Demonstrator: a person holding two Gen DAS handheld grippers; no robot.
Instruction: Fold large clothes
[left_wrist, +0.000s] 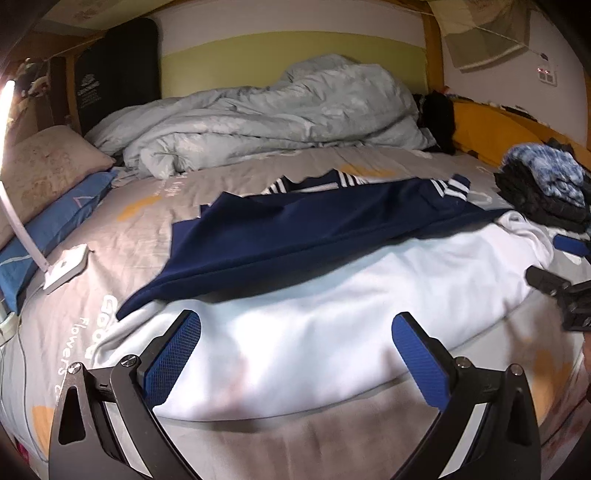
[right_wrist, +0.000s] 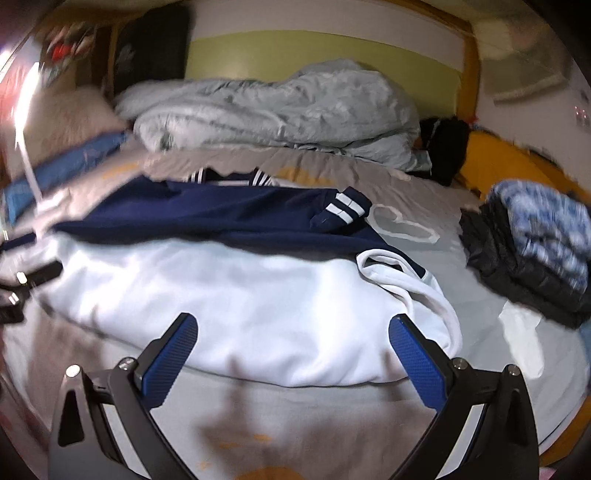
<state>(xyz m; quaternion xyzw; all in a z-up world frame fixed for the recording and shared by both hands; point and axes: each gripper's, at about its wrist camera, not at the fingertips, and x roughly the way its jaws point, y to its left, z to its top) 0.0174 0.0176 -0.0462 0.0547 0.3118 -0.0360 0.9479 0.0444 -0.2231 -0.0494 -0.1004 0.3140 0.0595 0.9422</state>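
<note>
A large navy and white jacket lies spread on the bed: its white part (left_wrist: 314, 306) is nearest me, its navy part (left_wrist: 314, 225) farther back with white-striped cuffs (left_wrist: 448, 188). It also shows in the right wrist view, white (right_wrist: 240, 295) and navy (right_wrist: 207, 210). My left gripper (left_wrist: 295, 332) is open and empty just above the white part's near edge. My right gripper (right_wrist: 293, 334) is open and empty above the white part near its right end. The right gripper's tip shows at the right edge of the left wrist view (left_wrist: 554, 284).
A rumpled grey duvet (left_wrist: 266, 114) fills the back of the bed. A stack of folded dark and blue clothes (right_wrist: 532, 251) sits at the right. Pillows (left_wrist: 44, 177) and a white lamp base (left_wrist: 66, 266) lie at the left. The grey sheet (right_wrist: 295, 417) shows in front.
</note>
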